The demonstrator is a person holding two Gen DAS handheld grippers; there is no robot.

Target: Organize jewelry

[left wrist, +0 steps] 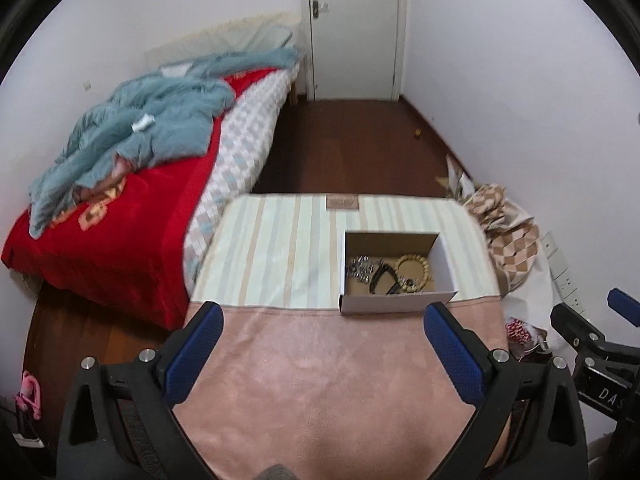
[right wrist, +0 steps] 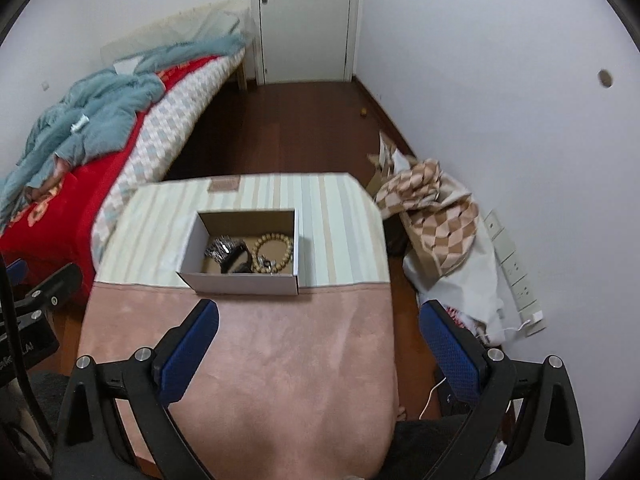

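Note:
An open cardboard box (left wrist: 396, 306) (right wrist: 240, 282) stands on a table covered with a striped and pink cloth (left wrist: 280, 248) (right wrist: 340, 216). Inside lie a wooden bead bracelet (left wrist: 414, 264) (right wrist: 274, 242), a silvery piece (left wrist: 360, 268) (right wrist: 220, 248) and a black piece (left wrist: 384, 280) (right wrist: 236, 264). My left gripper (left wrist: 324, 316) hangs open above the pink part, nearer than the box, with nothing between its fingers. My right gripper (right wrist: 320, 316) is open as well, empty, held high over the table's right edge. The right gripper (left wrist: 592, 332) also shows at the edge of the left wrist view.
A bed (left wrist: 120, 232) (right wrist: 60, 184) with a red cover and a blue blanket (left wrist: 152, 124) runs along the left. A checked cloth heap (left wrist: 504, 216) (right wrist: 432, 200) lies against the right wall. Dark wood floor (left wrist: 340, 144) leads to a white door (left wrist: 352, 28).

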